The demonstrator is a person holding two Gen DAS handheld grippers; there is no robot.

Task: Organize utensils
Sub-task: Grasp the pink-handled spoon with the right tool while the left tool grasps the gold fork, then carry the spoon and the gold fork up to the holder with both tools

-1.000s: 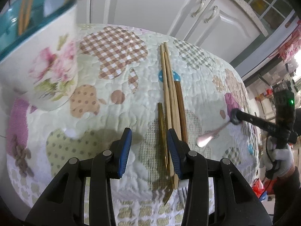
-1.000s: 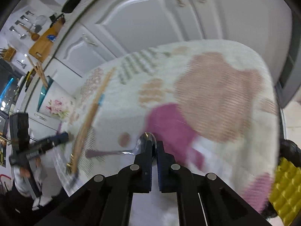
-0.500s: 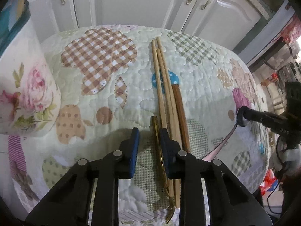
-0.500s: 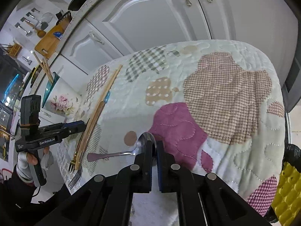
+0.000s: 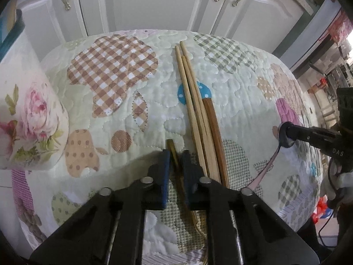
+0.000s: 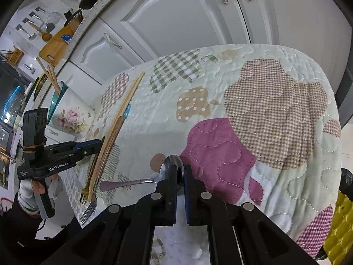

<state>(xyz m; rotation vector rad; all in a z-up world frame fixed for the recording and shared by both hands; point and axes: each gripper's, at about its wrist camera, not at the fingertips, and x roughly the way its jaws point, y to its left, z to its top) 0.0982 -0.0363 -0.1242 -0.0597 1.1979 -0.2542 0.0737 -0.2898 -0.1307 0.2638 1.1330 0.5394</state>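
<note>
Chopsticks [image 5: 194, 110] and forks remain on the quilt [image 5: 114, 119]; left gripper [image 5: 175, 156] has just closed on the gold fork [image 5: 171, 149], right gripper [image 6: 180, 172] clamps the spoon [image 6: 172, 165]; holder [image 5: 24, 114] waits.

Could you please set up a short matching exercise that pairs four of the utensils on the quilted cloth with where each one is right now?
Things:
1. gold fork
2. spoon
3. chopsticks
4. silver fork

States:
A. lying loose on the quilt, pale wood
B. bowl pinched in the right gripper
C. handle between the left gripper fingers
D. tines over the quilt's near edge, ungripped

Pairs: 1-C, 2-B, 3-A, 4-D
</note>
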